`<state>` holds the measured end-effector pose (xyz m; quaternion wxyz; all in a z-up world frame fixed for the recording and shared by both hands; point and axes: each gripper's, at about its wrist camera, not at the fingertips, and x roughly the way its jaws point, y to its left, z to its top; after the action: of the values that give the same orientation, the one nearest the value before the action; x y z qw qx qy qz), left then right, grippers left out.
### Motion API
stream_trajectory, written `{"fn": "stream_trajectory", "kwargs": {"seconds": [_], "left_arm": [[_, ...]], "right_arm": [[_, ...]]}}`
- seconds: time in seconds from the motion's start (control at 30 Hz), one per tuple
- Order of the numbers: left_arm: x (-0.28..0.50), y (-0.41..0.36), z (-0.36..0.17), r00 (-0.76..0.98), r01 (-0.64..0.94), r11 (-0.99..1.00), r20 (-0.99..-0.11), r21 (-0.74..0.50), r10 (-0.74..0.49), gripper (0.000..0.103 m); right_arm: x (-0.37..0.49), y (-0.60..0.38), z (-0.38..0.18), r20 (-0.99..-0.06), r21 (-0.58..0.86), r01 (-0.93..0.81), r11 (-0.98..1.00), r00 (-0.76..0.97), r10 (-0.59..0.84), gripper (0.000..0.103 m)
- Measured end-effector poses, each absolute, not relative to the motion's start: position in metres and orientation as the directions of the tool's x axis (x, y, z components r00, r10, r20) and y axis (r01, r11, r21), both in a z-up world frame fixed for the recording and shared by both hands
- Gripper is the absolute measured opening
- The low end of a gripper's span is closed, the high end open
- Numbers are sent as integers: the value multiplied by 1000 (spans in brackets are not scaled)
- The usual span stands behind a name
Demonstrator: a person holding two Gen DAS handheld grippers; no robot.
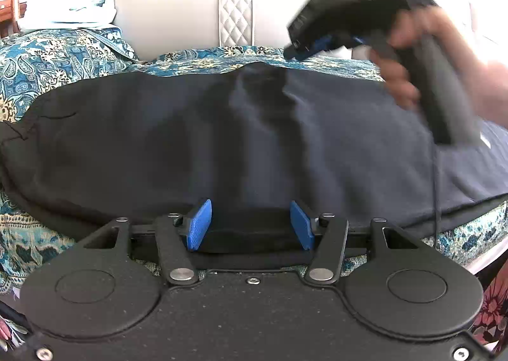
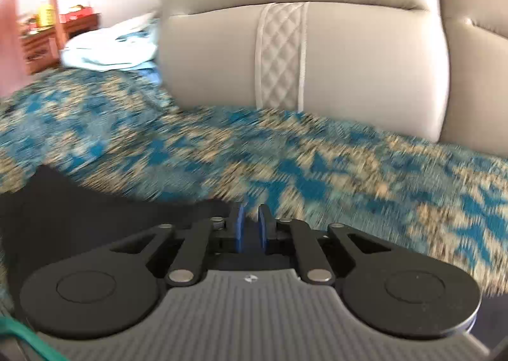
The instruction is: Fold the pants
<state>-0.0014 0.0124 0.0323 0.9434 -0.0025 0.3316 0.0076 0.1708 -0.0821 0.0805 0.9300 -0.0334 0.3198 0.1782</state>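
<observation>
Already the dark pants (image 1: pixel 254 138) lie spread in a long flat band across the patterned bedspread (image 1: pixel 47 56), just ahead of the left hand-held gripper (image 1: pixel 250 224). Its jaws stand about half open over the near hem, pads apart from the cloth's thick edge and not clamped. The right hand-held gripper (image 2: pixel 250 227), off to the far right above the pants, has a narrow gap between its pads and carries nothing. Judging by the length, at least one crosswise fold remains.
</observation>
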Motion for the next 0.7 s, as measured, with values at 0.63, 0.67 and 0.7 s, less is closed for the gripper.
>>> {"fn": "stream_trajectory", "kwargs": {"seconds": [0.63, 0.67, 0.7], "left_arm": [[11, 17, 44, 738, 6, 1000, -675, -20, -17, 50], [15, 22, 48, 735, 10, 999, -677, -49, -40, 48], [20, 26, 54, 737, 14, 997, -673, -75, -61, 47]], "right_arm": [[124, -235, 83, -562, -1, 128, 992, 821, -106, 60], [117, -239, 84, -564, 31, 107, 994, 822, -71, 62], [110, -241, 84, -566, 27, 86, 996, 823, -55, 63]]}}
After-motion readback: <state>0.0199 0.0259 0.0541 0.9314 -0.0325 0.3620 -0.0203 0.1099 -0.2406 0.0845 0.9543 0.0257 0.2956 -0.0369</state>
